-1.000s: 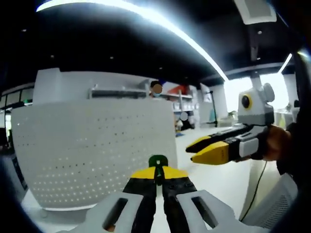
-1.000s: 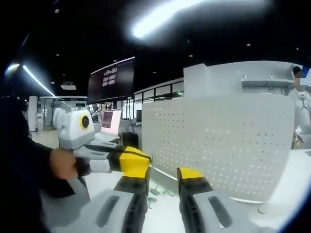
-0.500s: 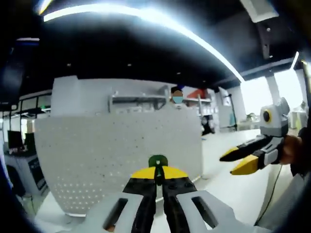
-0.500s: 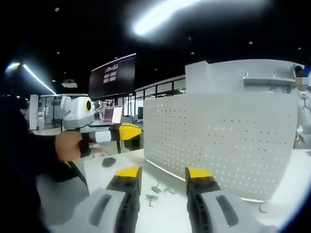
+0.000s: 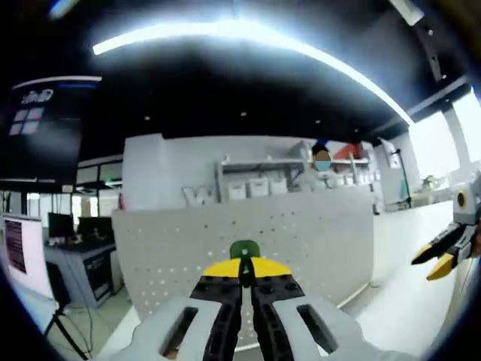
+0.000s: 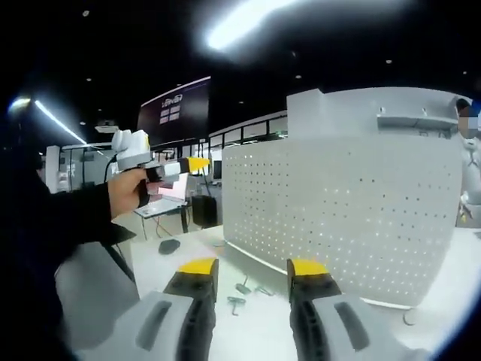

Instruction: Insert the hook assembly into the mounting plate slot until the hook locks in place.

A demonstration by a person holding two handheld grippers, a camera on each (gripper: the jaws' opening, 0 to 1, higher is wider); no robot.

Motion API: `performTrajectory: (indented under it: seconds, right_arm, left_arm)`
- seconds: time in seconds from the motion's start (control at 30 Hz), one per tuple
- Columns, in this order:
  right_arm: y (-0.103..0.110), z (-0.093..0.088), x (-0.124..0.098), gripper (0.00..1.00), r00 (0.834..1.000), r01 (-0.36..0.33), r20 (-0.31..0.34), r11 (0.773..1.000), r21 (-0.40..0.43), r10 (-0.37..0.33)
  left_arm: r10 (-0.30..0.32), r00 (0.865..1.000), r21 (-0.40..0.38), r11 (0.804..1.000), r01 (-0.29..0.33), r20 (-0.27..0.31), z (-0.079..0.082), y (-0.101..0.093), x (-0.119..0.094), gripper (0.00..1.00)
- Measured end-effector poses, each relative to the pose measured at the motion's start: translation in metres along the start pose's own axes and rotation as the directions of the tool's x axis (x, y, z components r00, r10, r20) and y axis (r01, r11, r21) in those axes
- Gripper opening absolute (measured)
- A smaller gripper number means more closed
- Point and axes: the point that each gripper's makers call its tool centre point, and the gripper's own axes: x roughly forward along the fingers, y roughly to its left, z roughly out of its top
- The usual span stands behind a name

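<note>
I hold the left gripper (image 5: pixel 242 272) clamped on the green hook assembly (image 5: pixel 243 250), raised facing the perforated mounting plate (image 6: pixel 342 222) so its tip can meet a slot. My right gripper (image 6: pixel 252 268), jaws apart and empty, waits near the plate's lower edge, above spare hooks (image 6: pixel 239 295) lying on the table (image 6: pixel 161 267) at the plate's foot.

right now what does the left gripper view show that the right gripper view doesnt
Left gripper view: its own jaws shut on a small green-topped hook piece, with shelving and bins behind the board, and the right gripper at the far right edge.

Right gripper view: its own jaws apart, loose metal hooks lying on the white table near the board's foot, and the left gripper held up in a hand.

Both: the white perforated pegboard standing upright on the table.
</note>
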Motion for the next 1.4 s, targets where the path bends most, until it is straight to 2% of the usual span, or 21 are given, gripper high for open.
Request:
performTrajectory:
  seconds: [0.3,0.47,0.6,0.7,0.87,0.93,1.0,1.23,1.4]
  right_arm:
    - [-0.011,-0.004,-0.001,0.34,1.000,0.024,-0.019,1.000,0.006,-0.024]
    - [-0.009,-0.007,0.003,0.34,0.999,0.018,-0.033,1.000,0.005,-0.018]
    - [-0.011,-0.009,0.003,0.34,0.999,0.026,-0.042,1.000,0.011,-0.025]
    - [-0.018,-0.009,0.002,0.34,0.999,0.043,-0.032,0.999,0.025,-0.042]
    - [-0.021,-0.014,0.002,0.34,0.998,0.055,-0.039,0.997,0.050,-0.053]
    - [-0.022,-0.016,0.002,0.34,0.998,0.056,-0.045,0.997,0.053,-0.054]
    - [-0.024,-0.017,0.001,0.34,0.997,0.059,-0.047,0.997,0.056,-0.057]
    - [-0.031,-0.018,0.002,0.33,0.997,0.062,-0.049,0.996,0.061,-0.060]
    - [-0.031,-0.017,0.005,0.33,0.998,0.052,-0.050,0.997,0.059,-0.049]
  left_arm:
    - [0.063,0.997,0.013,0.998,-0.063,0.044,0.012,0.035,0.026,0.02]
    - [0.112,0.992,0.025,0.993,-0.113,0.055,0.017,0.057,0.042,0.02]
    - [0.165,0.985,0.023,0.986,-0.166,0.046,0.012,0.077,0.055,0.02]
    - [0.203,0.979,0.030,0.979,-0.204,0.019,0.005,0.092,0.065,0.02]
    - [0.220,0.975,0.066,0.973,-0.221,0.017,0.001,0.103,0.080,0.02]
    - [0.254,0.967,0.100,0.962,-0.254,0.009,-0.004,0.111,0.085,0.02]
    - [0.258,0.966,0.081,0.963,-0.257,0.006,-0.007,0.115,0.087,0.02]
    - [0.293,0.956,0.096,0.951,-0.294,0.031,-0.009,0.122,0.095,0.02]
    - [0.292,0.956,0.083,0.952,-0.293,0.029,-0.014,0.129,0.102,0.02]
